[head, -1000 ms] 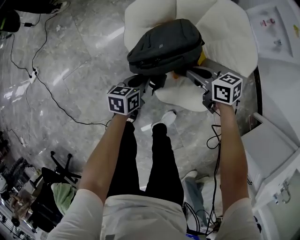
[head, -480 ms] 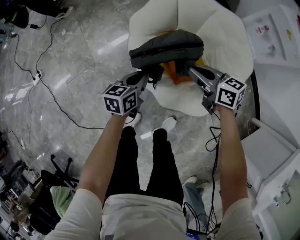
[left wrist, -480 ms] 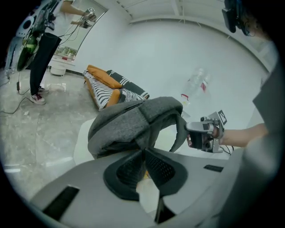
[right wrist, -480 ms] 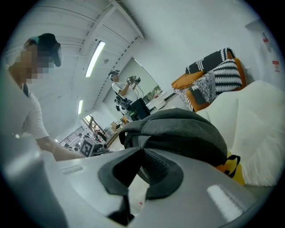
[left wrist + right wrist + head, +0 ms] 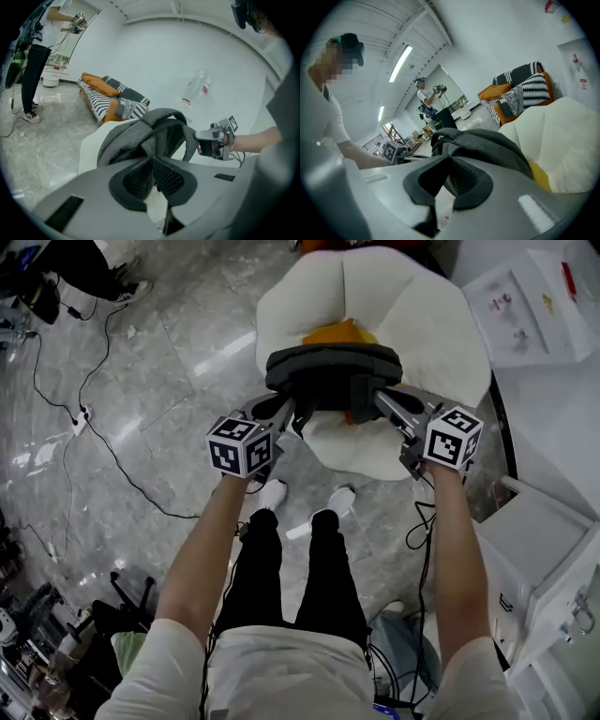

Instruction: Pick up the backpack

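A dark grey backpack [image 5: 333, 371] hangs just above a white petal-shaped chair [image 5: 422, 315], carried between my two grippers. My left gripper [image 5: 289, 411] is shut on fabric at the pack's left lower edge. In the left gripper view the backpack [image 5: 136, 136] rises right beyond the pinched jaws of the left gripper [image 5: 153, 174]. My right gripper [image 5: 382, 399] is shut on the pack's right lower edge. The right gripper view shows the backpack [image 5: 487, 145] folded over the closed jaws of the right gripper [image 5: 449, 174].
An orange cushion [image 5: 342, 332] lies on the chair behind the pack. White cabinets [image 5: 553, 381] stand at the right. Cables [image 5: 84, 418] trail over the marble floor at the left. A striped sofa [image 5: 112, 101] stands farther back. Another person [image 5: 424, 101] stands in the distance.
Both grippers have risen with the backpack, which has come up off the chair and tipped on edge. The orange cushion that it covered now shows.
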`<state>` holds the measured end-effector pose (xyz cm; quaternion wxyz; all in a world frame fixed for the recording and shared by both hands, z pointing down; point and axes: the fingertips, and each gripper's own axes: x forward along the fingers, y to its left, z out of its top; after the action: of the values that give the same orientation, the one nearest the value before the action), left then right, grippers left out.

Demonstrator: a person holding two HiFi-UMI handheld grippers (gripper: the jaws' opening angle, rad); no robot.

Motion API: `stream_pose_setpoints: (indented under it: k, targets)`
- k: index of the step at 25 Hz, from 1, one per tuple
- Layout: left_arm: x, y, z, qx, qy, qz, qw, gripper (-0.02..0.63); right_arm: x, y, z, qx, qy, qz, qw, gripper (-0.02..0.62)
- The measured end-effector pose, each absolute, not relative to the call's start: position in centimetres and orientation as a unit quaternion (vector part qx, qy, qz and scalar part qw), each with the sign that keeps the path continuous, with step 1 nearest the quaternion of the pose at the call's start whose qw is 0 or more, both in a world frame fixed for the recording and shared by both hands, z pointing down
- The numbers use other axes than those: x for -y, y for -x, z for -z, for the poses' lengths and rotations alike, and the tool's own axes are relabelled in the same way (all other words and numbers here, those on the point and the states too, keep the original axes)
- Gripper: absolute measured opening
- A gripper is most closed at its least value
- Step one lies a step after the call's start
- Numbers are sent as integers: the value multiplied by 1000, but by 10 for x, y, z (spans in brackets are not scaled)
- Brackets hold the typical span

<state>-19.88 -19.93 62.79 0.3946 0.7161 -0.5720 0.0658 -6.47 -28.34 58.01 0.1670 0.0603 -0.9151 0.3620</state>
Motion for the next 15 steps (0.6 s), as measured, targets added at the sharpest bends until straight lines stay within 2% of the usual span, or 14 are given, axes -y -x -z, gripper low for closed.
stream_pose_setpoints:
  k: [15]
  targets:
    - [187,183,-566,514,-763,-81,384,18,245,30,-525,912,-113,-372,133,20]
